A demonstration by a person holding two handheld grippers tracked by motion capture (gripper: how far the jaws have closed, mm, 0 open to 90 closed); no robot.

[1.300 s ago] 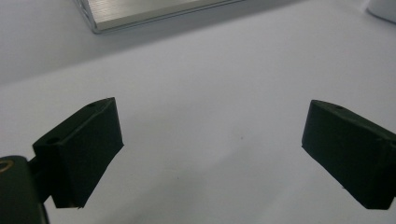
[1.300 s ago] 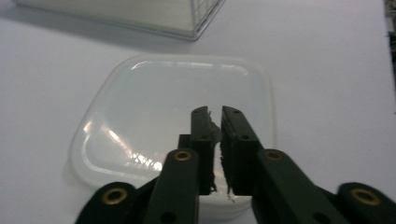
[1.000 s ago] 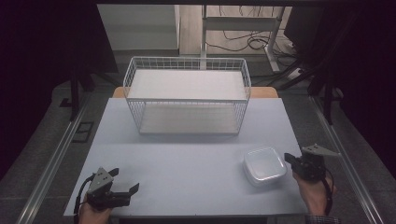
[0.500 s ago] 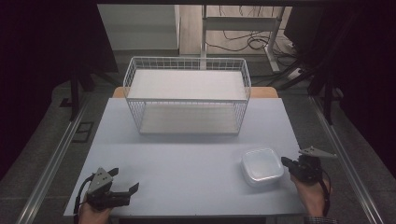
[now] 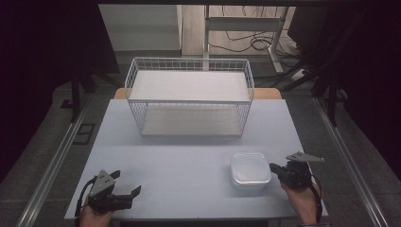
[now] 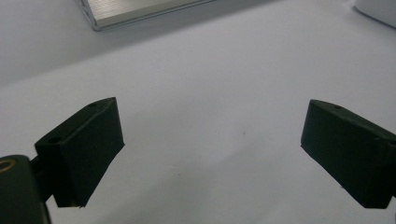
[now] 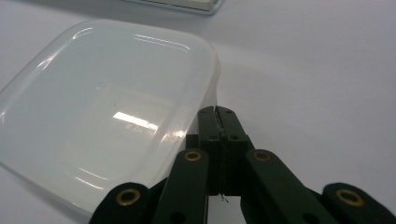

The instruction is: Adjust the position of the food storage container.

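A white lidded plastic container sits on the pale table at the front right. My right gripper is shut, its tips against the container's right side. In the right gripper view the jaws are pressed together with nothing between them, right at the container's rounded edge. My left gripper rests at the table's front left, open and empty. The left gripper view has its black pads wide apart over bare tabletop, the gripper's middle above nothing.
A white wire basket with a flat top shelf stands at the back middle of the table. Its base and a corner of the container appear far off in the left gripper view. Metal rails run along both sides of the table.
My right gripper has moved left and slightly down, and the container has slid left with it. The left gripper has stayed put.
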